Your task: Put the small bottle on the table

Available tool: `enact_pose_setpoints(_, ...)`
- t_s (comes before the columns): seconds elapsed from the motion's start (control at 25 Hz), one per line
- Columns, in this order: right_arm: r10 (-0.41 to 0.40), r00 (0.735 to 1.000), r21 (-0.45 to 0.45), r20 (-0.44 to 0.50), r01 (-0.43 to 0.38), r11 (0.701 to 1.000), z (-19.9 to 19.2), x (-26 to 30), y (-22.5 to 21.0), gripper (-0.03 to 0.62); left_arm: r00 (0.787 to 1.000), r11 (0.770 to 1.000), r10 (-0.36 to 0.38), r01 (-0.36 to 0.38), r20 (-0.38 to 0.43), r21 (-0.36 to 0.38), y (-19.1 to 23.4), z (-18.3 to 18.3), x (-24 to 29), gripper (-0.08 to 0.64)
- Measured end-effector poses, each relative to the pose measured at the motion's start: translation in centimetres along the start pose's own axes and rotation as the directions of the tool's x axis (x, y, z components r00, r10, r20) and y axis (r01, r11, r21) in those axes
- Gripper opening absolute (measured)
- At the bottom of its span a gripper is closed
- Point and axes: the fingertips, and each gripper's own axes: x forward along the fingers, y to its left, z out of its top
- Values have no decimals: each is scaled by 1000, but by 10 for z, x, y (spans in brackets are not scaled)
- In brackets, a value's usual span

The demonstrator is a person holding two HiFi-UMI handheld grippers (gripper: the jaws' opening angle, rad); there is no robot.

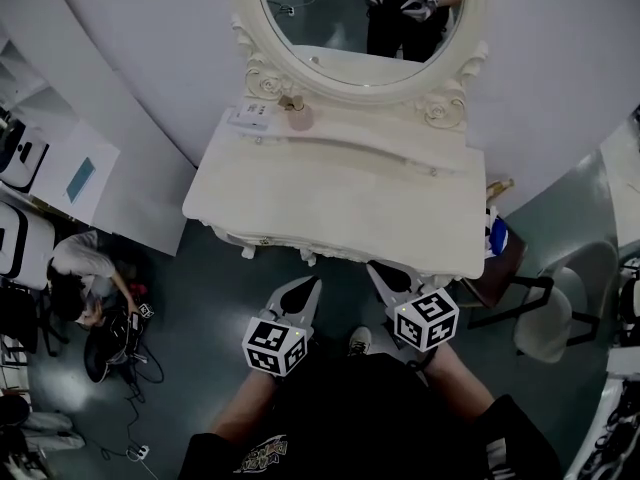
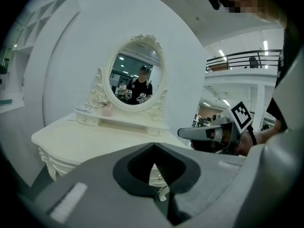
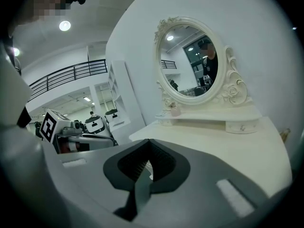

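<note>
The small pink bottle (image 1: 298, 116) stands on the raised shelf under the oval mirror (image 1: 360, 13) of a white dressing table (image 1: 330, 193), left of centre. It also shows far off as the bottle (image 2: 107, 110) in the left gripper view and the bottle (image 3: 175, 110) in the right gripper view. My left gripper (image 1: 308, 286) and right gripper (image 1: 380, 271) hang side by side just short of the table's front edge, over the floor. Both are shut with nothing held. The left gripper (image 2: 153, 146) and right gripper (image 3: 149, 141) point at the table.
A flat white box (image 1: 250, 118) lies beside the bottle on the shelf. To the right stand a brown stool (image 1: 500, 263) and a pale chair (image 1: 555, 313). White desks (image 1: 70, 173) and a crouching person (image 1: 85, 268) with cables are on the left.
</note>
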Motion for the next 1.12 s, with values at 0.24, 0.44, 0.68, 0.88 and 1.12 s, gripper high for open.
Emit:
enact_pose_setpoints(0.24, 30, 999, -5, -13, -30, 1000, -8, -14, -5, 28, 1000, 1000, 24, -24, 2, -9, -19, -8, 1, 0)
enact_pose_setpoints(0.44, 46, 999, 0, -14, -46, 999, -14, -18, -10, 28, 999, 999, 37, -37, -2, -6, -28, -14, 1, 0)
enact_pose_setpoints(0.68, 70, 997, -11, -13, -70, 997, -16, -23, -4, 28, 999, 999, 52, -53, -11, -7, -34, -21, -7, 0)
enact_pose_setpoints(0.88, 62, 998, -13, 3, -62, 998, -14, -32, -7, 28, 999, 999, 46, -46, -18, 8, -41, -23, -7, 0)
enact_pose_setpoints(1.12, 53, 999, -9, 9, -53, 999, -15, -40, -12, 28, 999, 999, 34, -34, -20, 24, -49, -20, -3, 0)
